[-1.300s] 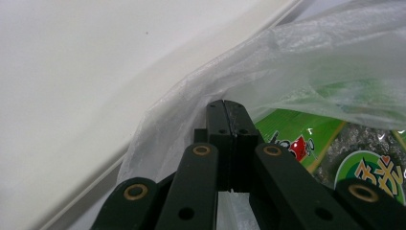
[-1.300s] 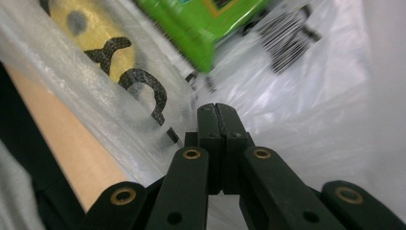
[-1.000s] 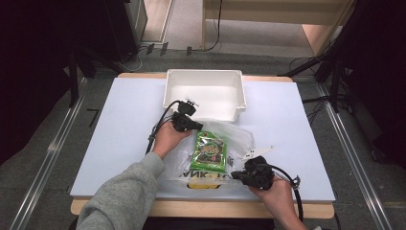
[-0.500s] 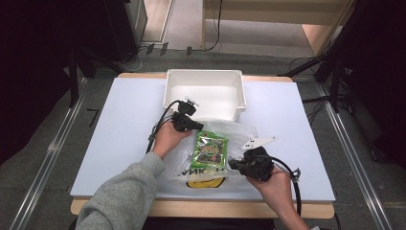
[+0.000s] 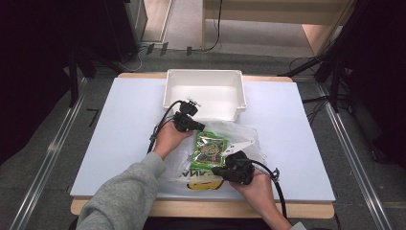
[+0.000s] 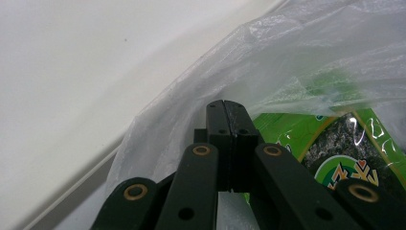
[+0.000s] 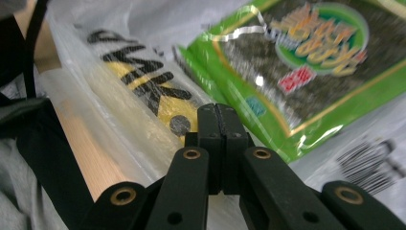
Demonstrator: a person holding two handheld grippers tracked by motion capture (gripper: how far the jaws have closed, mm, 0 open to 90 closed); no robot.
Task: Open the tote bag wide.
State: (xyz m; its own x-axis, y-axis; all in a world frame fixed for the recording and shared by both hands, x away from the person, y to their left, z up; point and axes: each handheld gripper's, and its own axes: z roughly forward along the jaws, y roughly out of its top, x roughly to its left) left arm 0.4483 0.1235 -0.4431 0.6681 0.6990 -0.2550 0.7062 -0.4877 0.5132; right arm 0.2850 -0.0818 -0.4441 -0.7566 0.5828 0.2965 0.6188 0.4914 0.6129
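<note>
Plastic bag [image 5: 225, 148] lies on my counter [image 5: 119, 124], just in front of the white tray [image 5: 206, 79], with the green seaweed packet [image 5: 209, 149] showing through it. My left tool [image 5: 191, 123] sits clenched at the bag's far left corner; whether film is pinched, I cannot tell. My right tool [image 5: 221, 168] is clenched too, over the bag's near edge beside the packet.

The bag [image 5: 225, 143] is thin clear plastic, crinkly and shiny. The green snack packet [image 5: 209, 149] inside it is glossy foil-like plastic. The white tub [image 5: 205, 103] at the table's far edge is smooth hard plastic. The table top [image 5: 119, 129] is matt and smooth, with bare wood along its near edge. The sleeve [image 5: 122, 199] is soft grey cloth.
</note>
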